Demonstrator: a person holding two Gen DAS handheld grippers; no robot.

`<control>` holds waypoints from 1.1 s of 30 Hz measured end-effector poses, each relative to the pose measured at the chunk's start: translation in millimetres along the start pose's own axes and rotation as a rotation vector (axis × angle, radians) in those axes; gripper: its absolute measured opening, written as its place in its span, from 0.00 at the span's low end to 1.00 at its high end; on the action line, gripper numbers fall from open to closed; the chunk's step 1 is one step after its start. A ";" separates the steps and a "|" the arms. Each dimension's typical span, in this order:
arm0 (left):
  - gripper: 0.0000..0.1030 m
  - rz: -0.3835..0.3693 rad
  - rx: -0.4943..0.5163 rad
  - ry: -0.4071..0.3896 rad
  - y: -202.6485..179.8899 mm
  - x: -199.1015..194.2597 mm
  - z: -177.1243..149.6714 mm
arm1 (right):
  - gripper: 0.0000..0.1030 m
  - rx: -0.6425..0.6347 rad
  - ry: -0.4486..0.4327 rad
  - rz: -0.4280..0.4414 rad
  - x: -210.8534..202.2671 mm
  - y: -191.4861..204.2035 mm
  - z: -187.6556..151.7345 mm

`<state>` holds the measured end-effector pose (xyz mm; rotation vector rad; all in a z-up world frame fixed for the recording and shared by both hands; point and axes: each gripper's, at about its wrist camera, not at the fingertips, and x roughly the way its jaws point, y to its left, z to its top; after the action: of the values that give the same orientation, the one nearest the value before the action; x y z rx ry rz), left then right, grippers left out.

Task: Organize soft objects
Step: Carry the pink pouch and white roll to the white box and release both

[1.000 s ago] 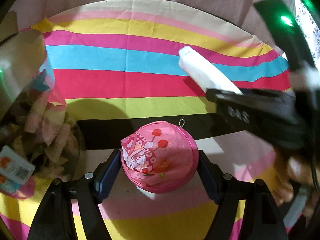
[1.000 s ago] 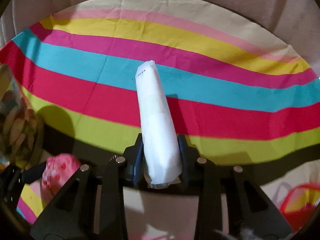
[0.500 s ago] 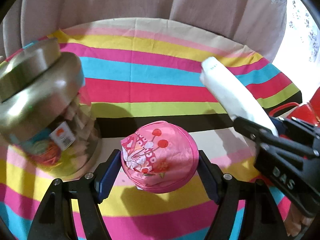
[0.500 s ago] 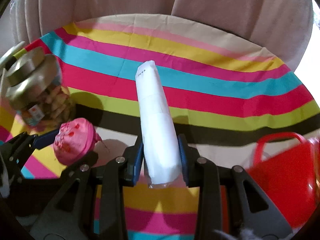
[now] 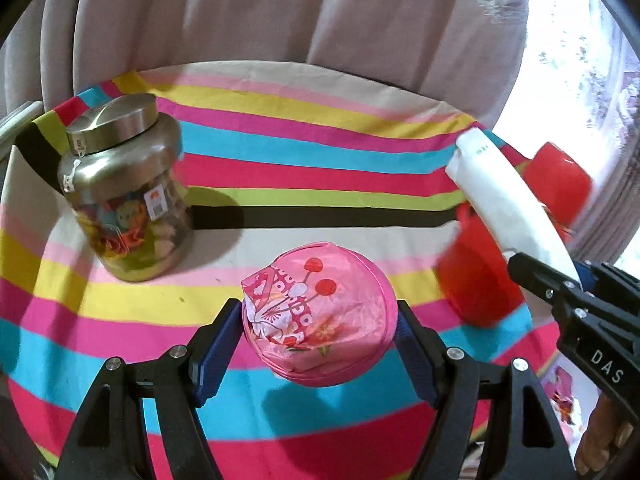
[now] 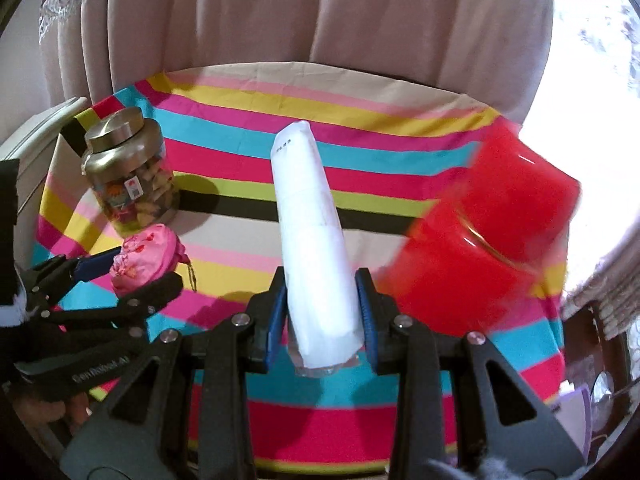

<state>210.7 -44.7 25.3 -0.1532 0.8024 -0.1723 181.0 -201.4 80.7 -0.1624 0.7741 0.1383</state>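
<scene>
The left gripper (image 5: 320,322) pinches a pink pouch (image 5: 318,314) between its blue pads, above the striped cloth (image 5: 280,160). The right gripper (image 6: 322,314) pinches a white packet (image 6: 312,232) near its lower end, the packet pointing far. A red basket (image 6: 480,240), blurred, stands at the right; a jar (image 5: 128,196) with a metal lid stands far left.
</scene>
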 end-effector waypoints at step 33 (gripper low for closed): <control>0.73 -0.356 0.254 0.067 -247.0 -76.2 -92.4 | 0.36 0.301 0.086 -0.337 -159.7 -226.3 -200.3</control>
<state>68.3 -276.0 65.1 -0.0486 0.8084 -0.6154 -27.2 -472.4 73.7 -0.0111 0.8328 -0.3051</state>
